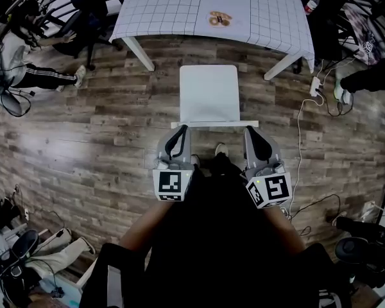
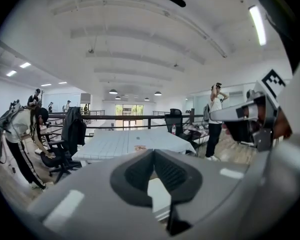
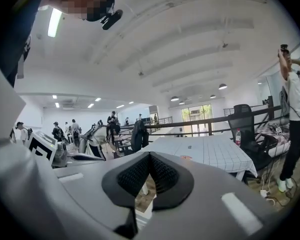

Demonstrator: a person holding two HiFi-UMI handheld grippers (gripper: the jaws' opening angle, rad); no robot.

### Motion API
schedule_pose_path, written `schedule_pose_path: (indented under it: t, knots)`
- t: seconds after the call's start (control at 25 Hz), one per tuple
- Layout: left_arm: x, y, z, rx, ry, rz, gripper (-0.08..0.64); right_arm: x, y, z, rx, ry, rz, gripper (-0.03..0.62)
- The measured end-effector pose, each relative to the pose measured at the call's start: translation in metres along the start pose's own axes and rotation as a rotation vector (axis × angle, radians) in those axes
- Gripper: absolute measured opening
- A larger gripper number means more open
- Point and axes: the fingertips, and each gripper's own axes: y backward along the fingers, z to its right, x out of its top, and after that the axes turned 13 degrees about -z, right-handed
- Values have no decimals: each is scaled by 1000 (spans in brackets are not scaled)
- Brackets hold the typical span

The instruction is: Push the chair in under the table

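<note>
A white chair (image 1: 208, 94) stands on the wood floor just in front of the table (image 1: 179, 8), which has a grid-patterned cloth; its seat is out from under the tabletop. My left gripper (image 1: 181, 129) is shut with nothing in it, its tip at the left end of the chair's backrest rail (image 1: 215, 124). My right gripper (image 1: 250, 131) is also shut with nothing in it, at the rail's right end. Whether either tip touches the rail I cannot tell. In the left gripper view the shut gripper (image 2: 153, 152) points at the table (image 2: 115, 145). In the right gripper view the gripper (image 3: 149, 155) does the same toward the table (image 3: 215, 153).
A black office chair (image 1: 90, 5) and a crouching person (image 1: 38, 76) are at the table's left. Cables and a power strip (image 1: 317, 85) lie on the floor to the right. Another person (image 2: 215, 119) stands beyond the table. A small orange sticker (image 1: 220, 18) is on the cloth.
</note>
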Motion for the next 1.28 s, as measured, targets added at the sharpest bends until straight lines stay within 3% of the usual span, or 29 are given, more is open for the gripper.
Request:
schedule_pose_path:
  t: [0.12,0.24,0.52,0.6,0.68,0.88,1.12,1.2,1.28]
  knots:
    - [-7,-4,0,-16,-20,-31,9,-9,-11,9,-43,40,-85,-2]
    - [-34,-24,3,-74,-13,-159,9,-30,-27,19,-33,74,-174,-2]
    - [-75,-68,12,-135,-68,-312,12,-103,-74,28,111,200,-460,0]
    - [-88,-82,18,-198,-52,-366,77,-120,-86,33,143,258,-505,46]
    - [-100,-92,20,-237,-83,-423,112,-140,-97,34,178,365,-567,82]
    - [-138,-116,25,-269,-341,-536,179,-206,-124,37,293,646,-759,153]
    - [-196,-142,48,-409,-748,-723,206,-251,-145,35,379,937,-829,172]
    - [-204,-150,52,-425,-817,-748,206,-267,-150,36,387,1038,-850,173]
    - [-208,-158,54,-435,-824,-765,206,-278,-156,38,388,1069,-867,179]
